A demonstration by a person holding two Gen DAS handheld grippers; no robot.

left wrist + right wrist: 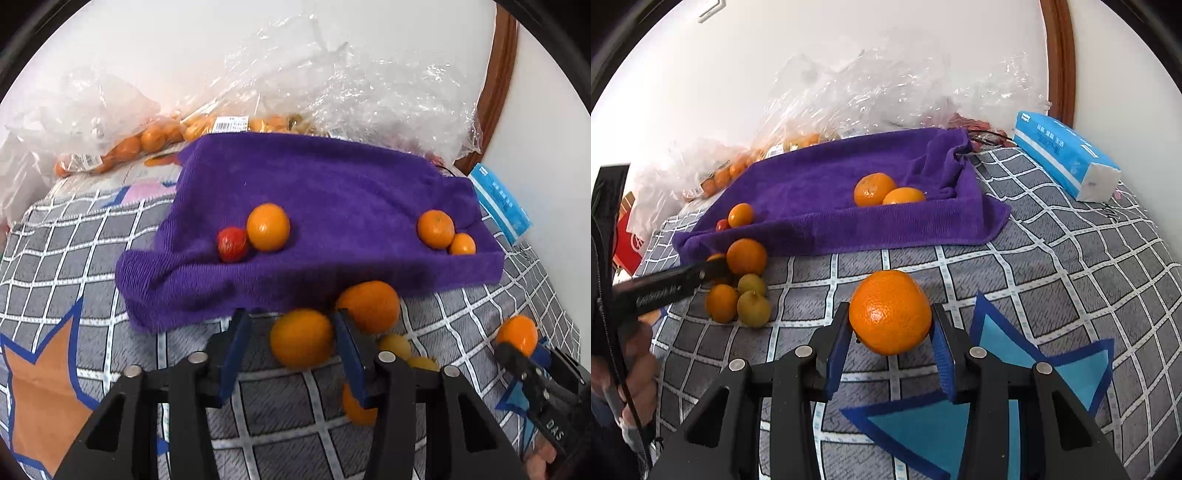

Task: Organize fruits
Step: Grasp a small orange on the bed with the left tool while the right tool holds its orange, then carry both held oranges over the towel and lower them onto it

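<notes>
A purple towel [314,192] lies on the bed; it also shows in the right wrist view [827,192]. On it at the left sit an orange [267,227] and a small red fruit [232,244]; at the right sit two oranges [436,229]. My left gripper [291,325] is open around an orange [301,338] in a loose pile in front of the towel, with a gap on its left side. My right gripper [890,321] is shut on a large orange [890,312] and holds it above the bedspread. The pile [738,291] holds oranges and two yellow-green fruits.
Clear plastic bags [295,81] with more oranges lie behind the towel against the wall. A blue tissue pack [1067,158] lies at the right. The grey checked bedspread [1052,266] has star patches. A brown wooden frame [1060,55] stands at the back right.
</notes>
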